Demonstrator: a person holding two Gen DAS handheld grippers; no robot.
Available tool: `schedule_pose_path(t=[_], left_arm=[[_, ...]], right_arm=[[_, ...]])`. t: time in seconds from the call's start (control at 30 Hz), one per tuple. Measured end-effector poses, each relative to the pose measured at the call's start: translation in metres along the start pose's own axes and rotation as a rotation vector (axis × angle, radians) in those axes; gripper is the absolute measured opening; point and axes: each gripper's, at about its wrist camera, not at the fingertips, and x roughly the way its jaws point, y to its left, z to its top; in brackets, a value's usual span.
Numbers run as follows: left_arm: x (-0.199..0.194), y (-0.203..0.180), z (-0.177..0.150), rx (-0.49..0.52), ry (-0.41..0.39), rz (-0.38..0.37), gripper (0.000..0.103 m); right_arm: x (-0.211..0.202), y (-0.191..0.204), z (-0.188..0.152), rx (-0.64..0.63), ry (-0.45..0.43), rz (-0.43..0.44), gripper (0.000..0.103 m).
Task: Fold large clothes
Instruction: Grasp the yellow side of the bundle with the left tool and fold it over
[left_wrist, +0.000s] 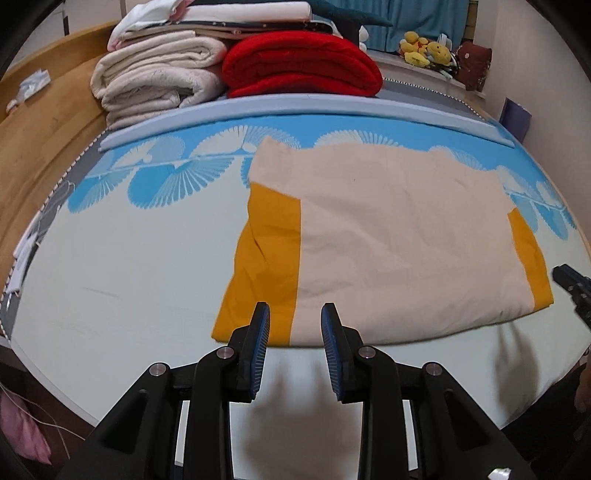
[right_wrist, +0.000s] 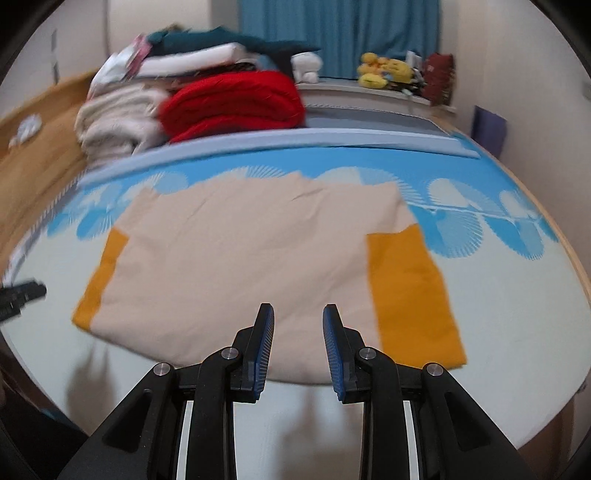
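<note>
A folded beige cloth with orange bands (left_wrist: 399, 240) lies flat on the bed sheet (left_wrist: 129, 277), which is white with a blue fan print. My left gripper (left_wrist: 295, 306) hovers open above the cloth's near edge, by the left orange band (left_wrist: 262, 266), with nothing between its blue pads. In the right wrist view, which is blurred, the same cloth (right_wrist: 240, 266) lies spread out. My right gripper (right_wrist: 298, 306) is open and empty over the near edge, left of the right orange band (right_wrist: 410, 295). Each gripper's black tip shows at the edge of the other view: right gripper (left_wrist: 570, 284), left gripper (right_wrist: 22, 293).
Folded cream blankets (left_wrist: 155, 77) and a red blanket (left_wrist: 299, 66) are stacked at the far end, behind a pale blue strip (left_wrist: 295, 107). Plush toys (left_wrist: 424, 50) sit by a blue curtain (right_wrist: 340, 33). A wooden bed frame (left_wrist: 44, 147) runs along the left.
</note>
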Motion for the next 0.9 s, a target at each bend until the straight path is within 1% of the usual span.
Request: schedule_pose_path(t=[0.07, 0.1, 0.17, 0.2, 0.23, 0.27, 0.33, 0.43, 0.5, 0.57, 0.63, 0.7, 0.77, 0.83, 0.9], left_arm=[[0.011, 0.007, -0.011, -0.031, -0.008, -0.002, 0.027], [0.016, 0.011, -0.016, -0.046, -0.004, -0.01, 0.027], [0.032, 0.024, -0.026, -0.118, 0.05, -0.024, 0.016], [0.038, 0.034, -0.029, -0.182, 0.073, -0.051, 0.014], [0.043, 0.042, -0.031, -0.23, 0.08, -0.076, 0.013], [0.047, 0.049, -0.032, -0.261, 0.083, -0.083, 0.013], [0.053, 0.058, -0.033, -0.295, 0.09, -0.091, 0.012], [0.063, 0.068, -0.037, -0.348, 0.127, -0.153, 0.012], [0.072, 0.073, -0.04, -0.399, 0.161, -0.204, 0.017], [0.085, 0.079, -0.046, -0.47, 0.213, -0.267, 0.034], [0.097, 0.082, -0.053, -0.538, 0.246, -0.307, 0.036], [0.107, 0.086, -0.058, -0.616, 0.265, -0.351, 0.041], [0.117, 0.091, -0.063, -0.7, 0.27, -0.386, 0.05], [0.126, 0.095, -0.067, -0.78, 0.257, -0.418, 0.053], [0.13, 0.099, -0.068, -0.851, 0.214, -0.454, 0.058]], right_arm=[[0.018, 0.011, -0.004, -0.032, 0.037, 0.002, 0.029], [0.019, 0.016, -0.007, -0.034, 0.042, 0.011, 0.029], [0.03, 0.024, -0.009, -0.062, 0.052, 0.002, 0.029], [0.036, 0.029, -0.009, -0.075, 0.059, -0.005, 0.029], [0.043, 0.032, -0.009, -0.076, 0.065, -0.003, 0.029], [0.048, 0.034, -0.008, -0.071, 0.071, 0.0, 0.029], [0.057, 0.036, -0.005, -0.066, 0.08, 0.003, 0.029], [0.074, 0.043, -0.003, -0.059, 0.101, 0.007, 0.029], [0.092, 0.047, -0.005, -0.059, 0.14, -0.011, 0.029], [0.117, 0.049, -0.013, -0.057, 0.217, -0.02, 0.029], [0.134, 0.048, -0.019, -0.043, 0.272, -0.023, 0.029], [0.14, 0.047, -0.019, -0.031, 0.283, -0.024, 0.029], [0.141, 0.049, -0.019, -0.031, 0.283, -0.03, 0.029], [0.141, 0.048, -0.018, -0.035, 0.283, -0.029, 0.029], [0.139, 0.045, -0.018, -0.029, 0.284, -0.019, 0.029]])
